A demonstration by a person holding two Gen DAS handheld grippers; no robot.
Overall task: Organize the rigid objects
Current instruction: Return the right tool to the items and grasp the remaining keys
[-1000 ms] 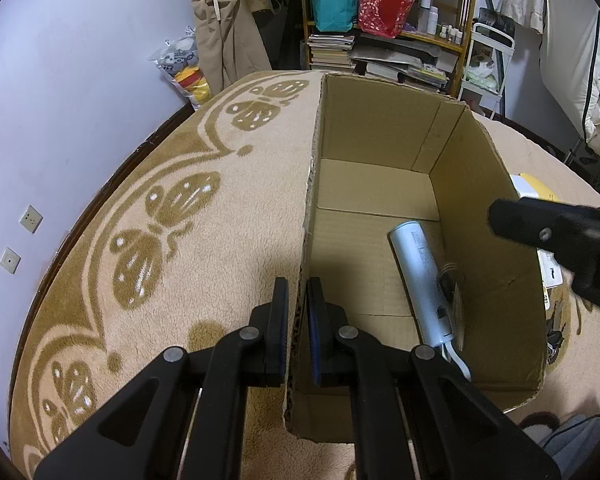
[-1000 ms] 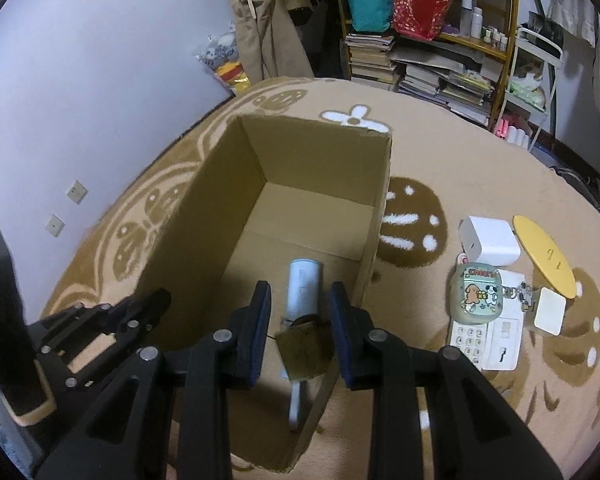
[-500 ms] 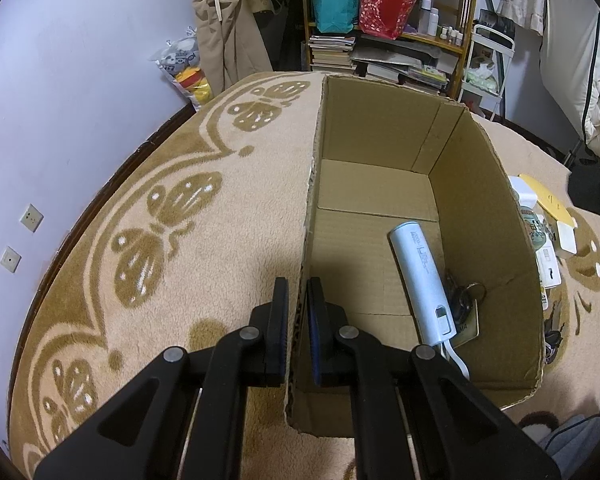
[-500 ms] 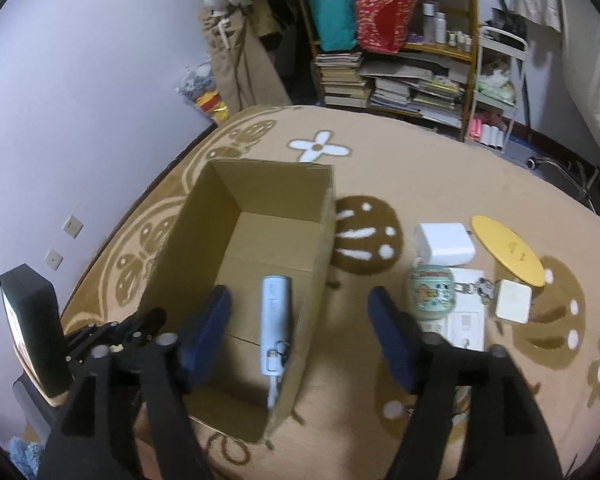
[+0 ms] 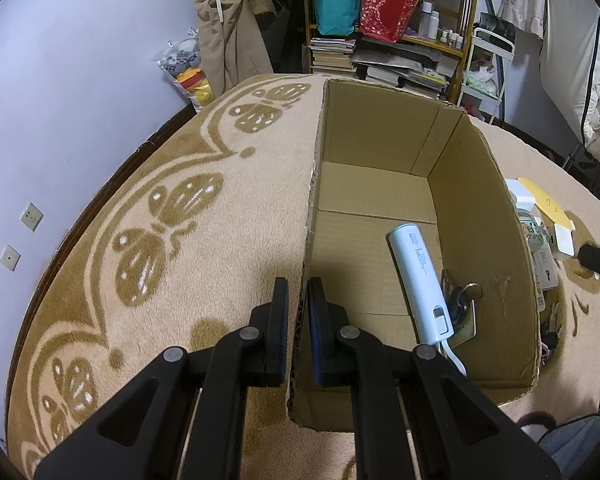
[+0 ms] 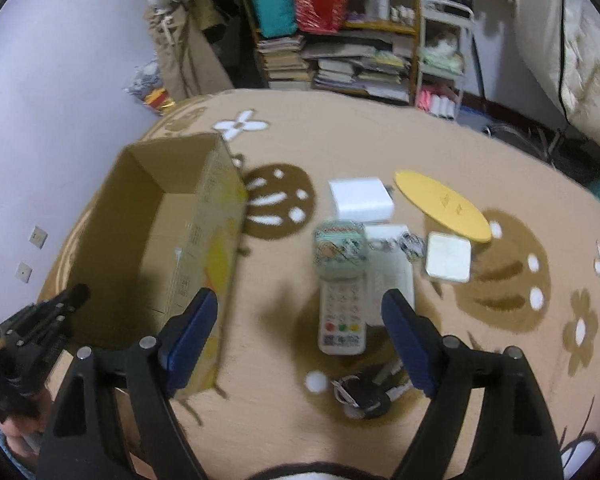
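My left gripper (image 5: 299,312) is shut on the left wall of the open cardboard box (image 5: 480,208), one finger inside and one outside. In the box lie a white cylinder (image 5: 418,276) and keys on a brown tag (image 5: 462,312). My right gripper (image 6: 300,300) is open wide above the carpet, right of the box (image 6: 140,208), with nothing held. Below its fingers lie a white remote (image 6: 342,316) and a black key bunch (image 6: 364,394). A green round tin (image 6: 340,250) rests on the remote's far end.
Beyond the remote lie a white block (image 6: 360,198), a yellow oval disc (image 6: 442,204) and a white square piece (image 6: 448,256). Shelves with books and bags (image 6: 340,40) stand at the back, and a wall (image 5: 80,100) runs along the left.
My right gripper let go of the brown-tagged keys inside the box, opened wide and swung right to above the items on the carpet. The left gripper kept its hold.
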